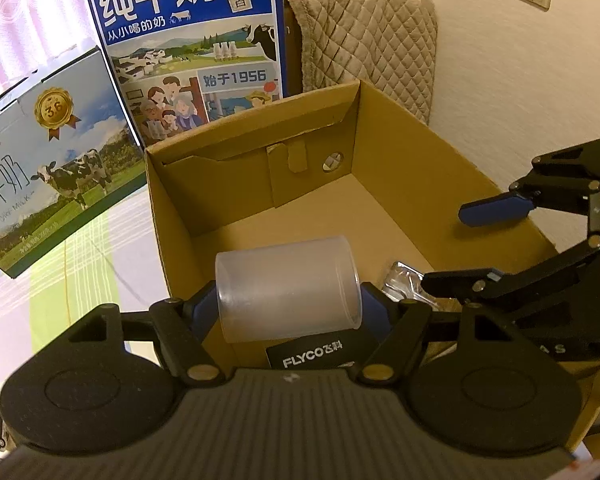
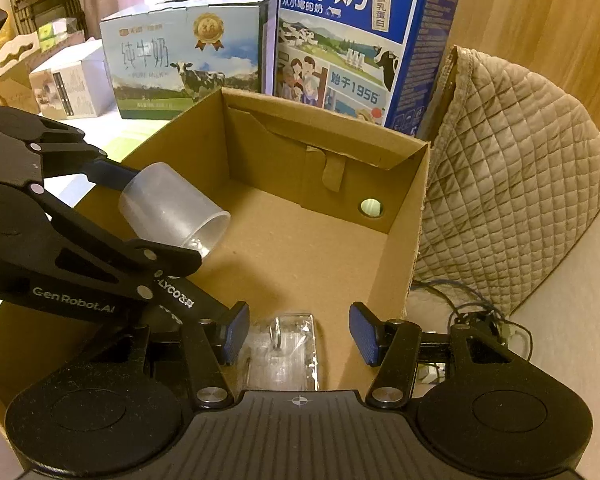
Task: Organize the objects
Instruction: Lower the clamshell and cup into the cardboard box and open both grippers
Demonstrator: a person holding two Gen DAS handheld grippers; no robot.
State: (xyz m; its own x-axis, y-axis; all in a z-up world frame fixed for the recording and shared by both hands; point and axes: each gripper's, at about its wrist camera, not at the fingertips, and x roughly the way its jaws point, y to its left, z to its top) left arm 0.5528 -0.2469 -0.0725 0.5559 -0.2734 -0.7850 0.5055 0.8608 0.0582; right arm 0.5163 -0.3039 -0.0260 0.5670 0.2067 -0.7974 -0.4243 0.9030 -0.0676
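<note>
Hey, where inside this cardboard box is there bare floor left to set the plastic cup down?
The far half of the cardboard box floor is bare, from mid-floor to the back wall with the round hole. The near end is crowded: a black FLYCO box and a clear plastic packet lie there. The left gripper holds the frosted cup; the right gripper hangs open over the packet.

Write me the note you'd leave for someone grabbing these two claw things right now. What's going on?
Left claw: shut on the frosted plastic cup, held on its side over the open cardboard box.
Right claw: open and empty, low over the clear plastic packet on the box floor.
Already in the box: the packet and a black FLYCO box.
Left: lower the cup in and release it. Two milk cartons stand behind the box; whether they belong to the job is unclear.
</note>
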